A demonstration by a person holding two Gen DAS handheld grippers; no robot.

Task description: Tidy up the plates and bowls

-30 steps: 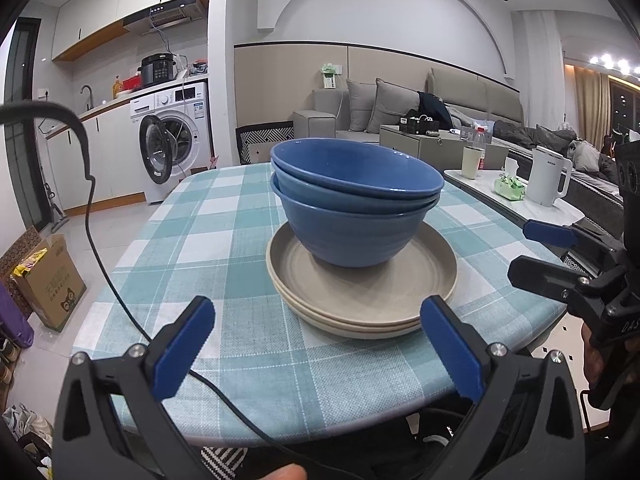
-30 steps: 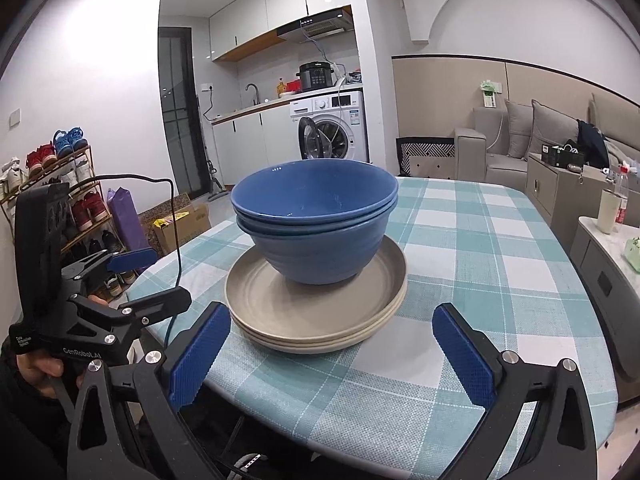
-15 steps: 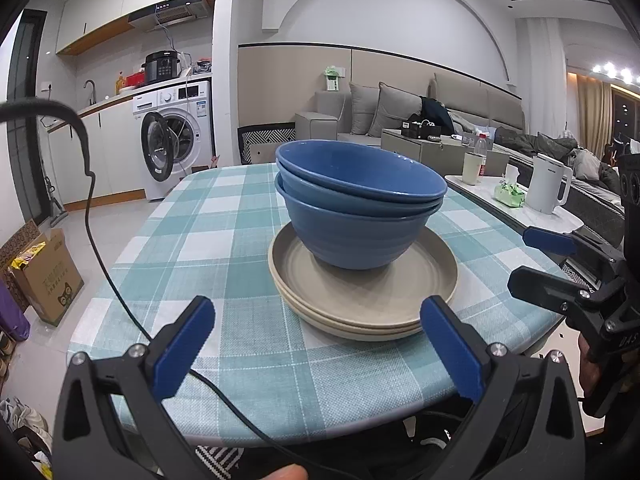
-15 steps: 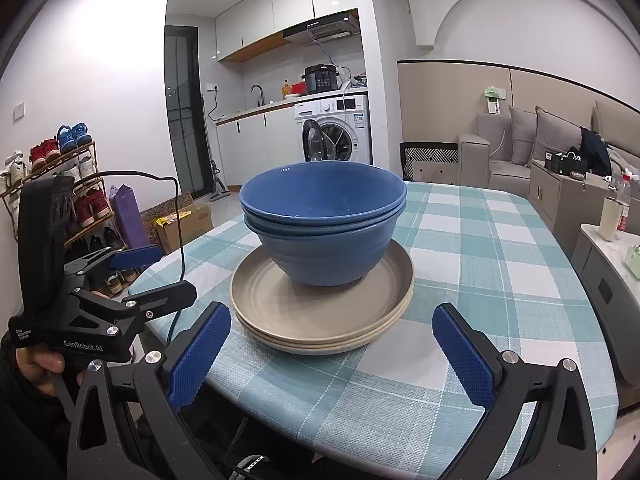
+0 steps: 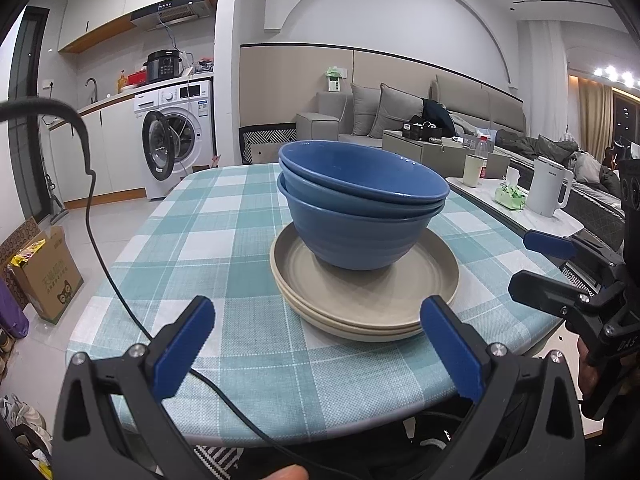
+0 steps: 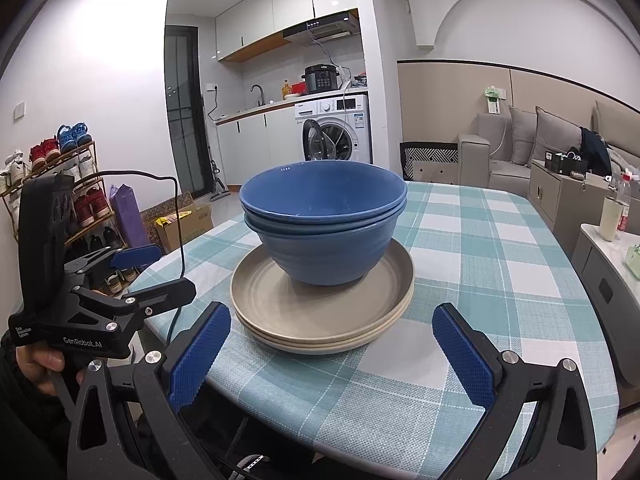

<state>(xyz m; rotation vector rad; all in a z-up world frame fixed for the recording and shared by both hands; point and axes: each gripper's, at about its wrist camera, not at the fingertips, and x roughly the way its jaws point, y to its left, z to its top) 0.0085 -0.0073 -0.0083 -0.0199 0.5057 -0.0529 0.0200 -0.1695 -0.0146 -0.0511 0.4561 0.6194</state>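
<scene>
At frame centre: nested glossy blue ceramic bowls (image 5: 360,216) seated on stacked beige round plates (image 5: 364,296), consolidating footprint; left gripper (image 5: 320,344) and right gripper (image 6: 332,352) spread wide, empty, short of stack

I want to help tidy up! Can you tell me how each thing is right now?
blue bowls: nested, standing on the plates
beige plates: stacked on the table
washing machine door: open
left gripper: open, empty
right gripper: open, empty
</scene>
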